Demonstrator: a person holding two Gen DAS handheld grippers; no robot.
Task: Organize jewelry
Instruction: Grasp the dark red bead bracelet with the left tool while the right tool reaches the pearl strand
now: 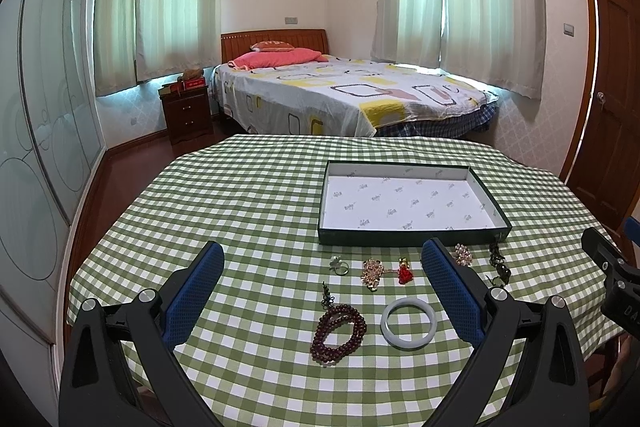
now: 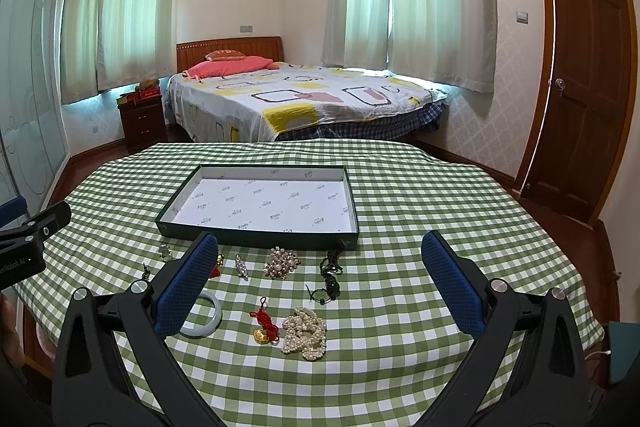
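A shallow dark-green tray (image 1: 408, 238) (image 2: 256, 239) with a white printed lining sits on the green checked tablecloth. In front of it lie a dark red bead bracelet (image 1: 338, 334), a pale jade bangle (image 1: 408, 323) (image 2: 214, 319), a silver ring (image 1: 338, 265), a gold brooch (image 1: 372, 273), a red charm (image 1: 405, 271), a pearl brooch (image 2: 280, 263), a black cord bracelet (image 2: 330, 277), a red cord with a gold charm (image 2: 265, 327) and a pearl necklace (image 2: 305, 333). My left gripper (image 1: 324, 255) and right gripper (image 2: 320, 247) both hover open above the jewelry, holding nothing.
The tablecloth (image 1: 248, 203) covers a round table whose edges drop off left and right. Behind it stand a bed (image 1: 340, 95), a dark nightstand (image 1: 187, 113) and a wooden door (image 2: 584, 75). Each view shows the other gripper at its side edge.
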